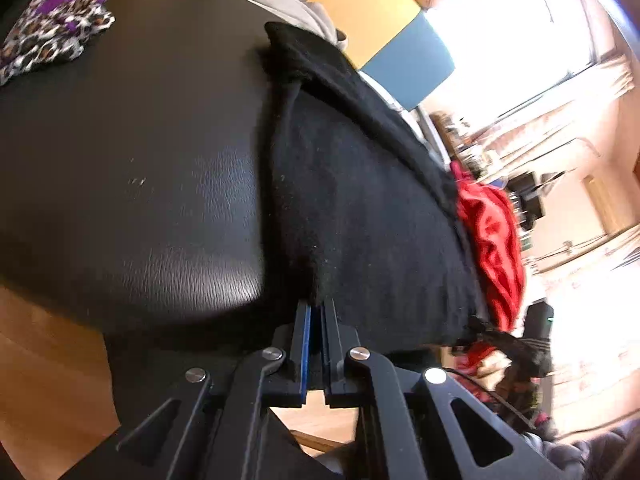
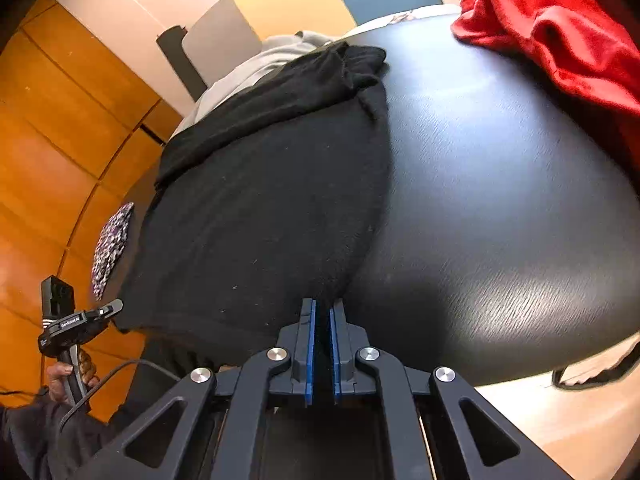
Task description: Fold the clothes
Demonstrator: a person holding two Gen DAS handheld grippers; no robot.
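Note:
A black garment (image 1: pixel 360 200) lies spread flat on a black padded table (image 1: pixel 140 140). In the left wrist view my left gripper (image 1: pixel 318 306) is shut on the garment's near corner, with cloth pinched between the blue pads. In the right wrist view the same black garment (image 2: pixel 260 208) fills the left half of the table (image 2: pixel 500 200). There my right gripper (image 2: pixel 323 306) is shut on the garment's other near corner. The left gripper (image 2: pixel 114 307) also shows in that view, at the garment's far-left corner, held by a person's hand (image 2: pixel 68 372).
A red garment (image 1: pixel 492 240) (image 2: pixel 560 28) lies bunched on the table beyond the black one. A leopard-print cloth (image 1: pixel 52 20) (image 2: pixel 112 248) sits near the opposite end. A grey garment (image 2: pixel 260 60) hangs off the far edge. Wooden floor (image 2: pixel 48 140) surrounds the table.

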